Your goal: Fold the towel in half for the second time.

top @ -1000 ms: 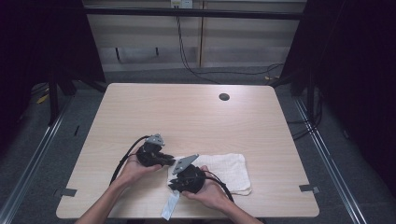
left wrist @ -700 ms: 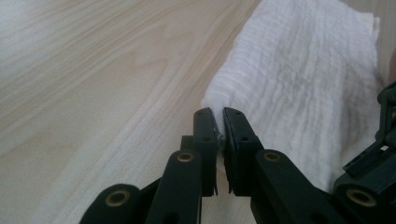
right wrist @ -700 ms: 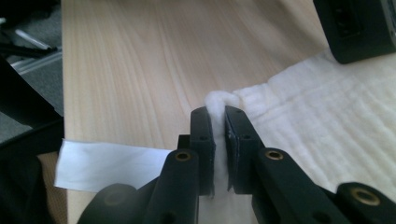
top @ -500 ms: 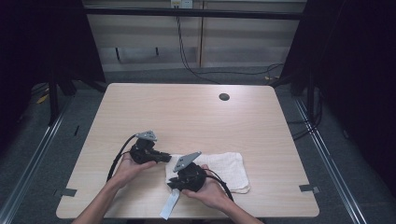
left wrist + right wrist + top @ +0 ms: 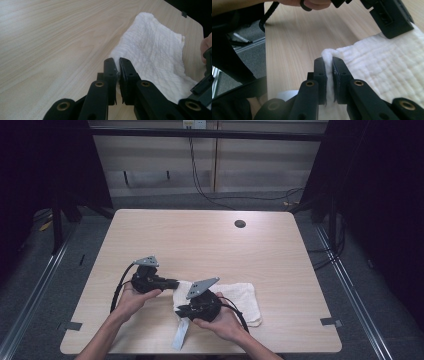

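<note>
A white towel [image 5: 235,297] lies on the wooden table [image 5: 210,245] near the front edge. My left gripper [image 5: 172,283] is shut on the towel's far left corner, and in the left gripper view the cloth [image 5: 155,55] is nipped between the jaw tips of the left gripper [image 5: 117,72]. My right gripper [image 5: 181,311] is shut on the near left corner, where the towel [image 5: 387,67] bunches up between the jaws of the right gripper [image 5: 329,62]. Both corners are held a little above the tabletop. The left gripper [image 5: 392,20] hangs just above the towel in the right gripper view.
A round cable hole [image 5: 240,224] sits near the table's far edge. A pale strip [image 5: 180,336] hangs by the front edge under my right hand. Black cables trail from both grippers. Metal rails [image 5: 45,270] and dark frames flank the table.
My left gripper has moved a little to the left and up with its towel corner. The right gripper has risen slightly, lifting the towel's left edge.
</note>
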`<state>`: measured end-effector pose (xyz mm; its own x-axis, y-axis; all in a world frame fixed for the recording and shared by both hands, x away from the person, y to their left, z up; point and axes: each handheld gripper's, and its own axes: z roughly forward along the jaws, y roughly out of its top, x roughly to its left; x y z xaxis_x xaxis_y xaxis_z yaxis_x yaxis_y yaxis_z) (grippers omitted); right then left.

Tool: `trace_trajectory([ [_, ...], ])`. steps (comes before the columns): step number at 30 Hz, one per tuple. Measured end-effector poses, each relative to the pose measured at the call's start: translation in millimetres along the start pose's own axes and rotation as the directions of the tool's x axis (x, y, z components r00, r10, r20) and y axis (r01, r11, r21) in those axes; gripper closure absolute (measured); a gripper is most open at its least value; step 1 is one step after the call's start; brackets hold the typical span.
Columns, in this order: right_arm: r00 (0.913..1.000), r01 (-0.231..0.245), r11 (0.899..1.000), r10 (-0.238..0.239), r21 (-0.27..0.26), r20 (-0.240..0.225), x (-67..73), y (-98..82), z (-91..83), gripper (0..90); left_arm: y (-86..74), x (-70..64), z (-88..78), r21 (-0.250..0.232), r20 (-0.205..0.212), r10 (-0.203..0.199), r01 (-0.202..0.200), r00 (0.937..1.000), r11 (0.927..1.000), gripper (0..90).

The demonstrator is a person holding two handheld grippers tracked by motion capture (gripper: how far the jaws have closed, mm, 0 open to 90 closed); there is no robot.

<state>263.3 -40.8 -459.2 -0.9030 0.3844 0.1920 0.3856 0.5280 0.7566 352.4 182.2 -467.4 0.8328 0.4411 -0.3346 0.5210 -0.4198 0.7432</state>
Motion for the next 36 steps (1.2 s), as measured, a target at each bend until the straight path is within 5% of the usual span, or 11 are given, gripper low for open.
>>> trace_trajectory([
  [12,0.9997,0.017,0.999,-0.017,-0.038,-0.018,3.6,20.6,-6.4,82.9,2.0,-2.2,-21.7,-0.048,-0.029,-0.021,0.020,0.9993,0.9987,84.6],
  [25,0.9969,0.028,0.992,-0.037,-0.126,-0.069,11.9,59.1,0.3,83.1,18.6,-1.1,-67.6,-0.109,-0.053,-0.015,0.009,0.9985,0.9940,84.5],
  [36,0.9977,0.021,0.988,-0.030,-0.151,-0.060,12.2,59.9,-0.3,83.1,27.5,-2.2,-55.3,-0.073,-0.056,-0.002,-0.003,0.9984,0.9974,84.5],
])
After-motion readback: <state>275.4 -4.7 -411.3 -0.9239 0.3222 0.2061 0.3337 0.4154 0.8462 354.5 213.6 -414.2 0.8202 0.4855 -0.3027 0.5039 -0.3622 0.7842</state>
